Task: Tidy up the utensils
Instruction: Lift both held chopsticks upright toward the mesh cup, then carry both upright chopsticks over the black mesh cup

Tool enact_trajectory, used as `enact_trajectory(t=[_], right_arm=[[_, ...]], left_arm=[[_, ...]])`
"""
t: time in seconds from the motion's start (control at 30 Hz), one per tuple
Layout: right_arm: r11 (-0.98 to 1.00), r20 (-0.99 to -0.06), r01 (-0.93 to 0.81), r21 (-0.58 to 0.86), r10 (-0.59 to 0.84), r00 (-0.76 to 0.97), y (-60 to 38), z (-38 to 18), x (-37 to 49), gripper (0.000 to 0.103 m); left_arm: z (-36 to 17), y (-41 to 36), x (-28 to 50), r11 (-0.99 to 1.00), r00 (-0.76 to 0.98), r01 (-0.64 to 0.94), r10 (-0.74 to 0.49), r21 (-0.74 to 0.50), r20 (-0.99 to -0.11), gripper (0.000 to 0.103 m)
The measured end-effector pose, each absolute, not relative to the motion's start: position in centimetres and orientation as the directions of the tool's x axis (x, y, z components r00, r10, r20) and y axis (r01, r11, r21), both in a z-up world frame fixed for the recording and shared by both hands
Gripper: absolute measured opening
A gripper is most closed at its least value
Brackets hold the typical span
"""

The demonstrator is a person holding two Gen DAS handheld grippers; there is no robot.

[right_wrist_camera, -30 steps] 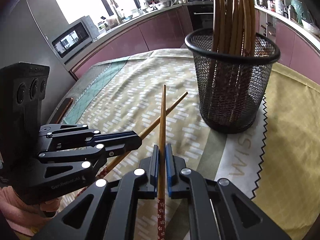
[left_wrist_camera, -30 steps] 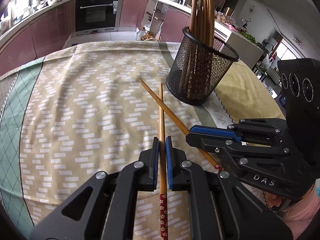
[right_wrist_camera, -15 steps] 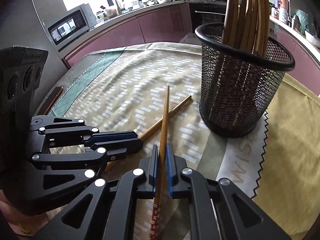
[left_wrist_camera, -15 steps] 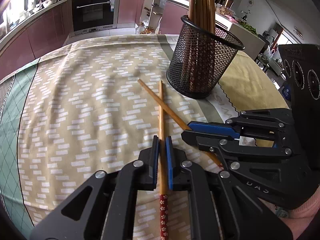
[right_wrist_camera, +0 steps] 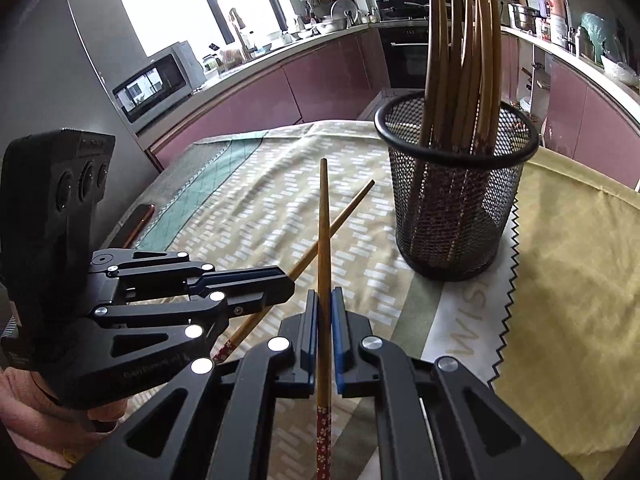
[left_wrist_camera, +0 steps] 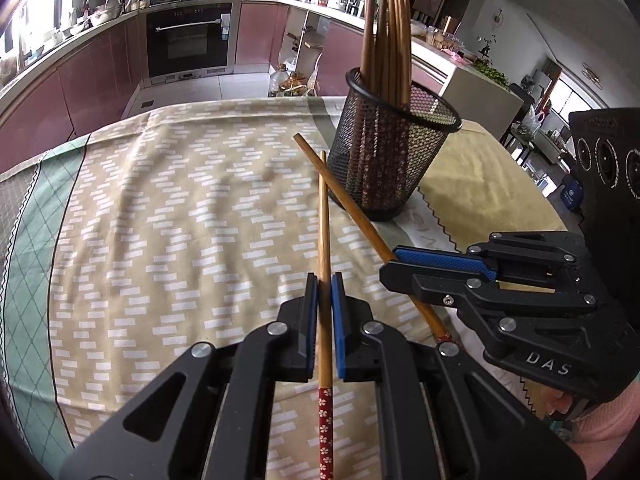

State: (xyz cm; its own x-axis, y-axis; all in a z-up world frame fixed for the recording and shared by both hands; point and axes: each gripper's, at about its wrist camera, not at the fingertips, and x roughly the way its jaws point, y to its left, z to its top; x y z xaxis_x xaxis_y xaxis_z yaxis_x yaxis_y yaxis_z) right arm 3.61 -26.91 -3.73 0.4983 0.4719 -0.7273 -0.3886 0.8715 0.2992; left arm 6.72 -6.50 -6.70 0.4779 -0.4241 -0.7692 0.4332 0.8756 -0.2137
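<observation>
Left claw [left_wrist_camera: 325, 280] clamped on one chopstick [left_wrist_camera: 323, 216], right claw [right_wrist_camera: 325, 296] on another [right_wrist_camera: 323, 216], tips crossing above tabletop [left_wrist_camera: 160, 220], aimed toward far mesh holder [left_wrist_camera: 392, 152], probably for insertion.

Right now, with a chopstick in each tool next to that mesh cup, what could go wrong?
1. The two chopsticks cross: the left tool's chopstick and the right tool's chopstick could knock and twist in their grips.
2. The mesh cup is already crowded with chopsticks; a tip could catch the rim or mesh and tip it.
</observation>
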Motion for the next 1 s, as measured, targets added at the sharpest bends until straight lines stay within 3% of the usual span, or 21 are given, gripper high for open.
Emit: enact_trajectory(t=[1.0], right_arm=[[0.857,-0.618,-0.414,0.306,0.51,0.599,-28.8,1.0,1.9,0.006]], left_arm=[[-2.1,-4.3,4.5,0.839,0.543,0.45,-0.529,-0.306,-0.652,0.007]])
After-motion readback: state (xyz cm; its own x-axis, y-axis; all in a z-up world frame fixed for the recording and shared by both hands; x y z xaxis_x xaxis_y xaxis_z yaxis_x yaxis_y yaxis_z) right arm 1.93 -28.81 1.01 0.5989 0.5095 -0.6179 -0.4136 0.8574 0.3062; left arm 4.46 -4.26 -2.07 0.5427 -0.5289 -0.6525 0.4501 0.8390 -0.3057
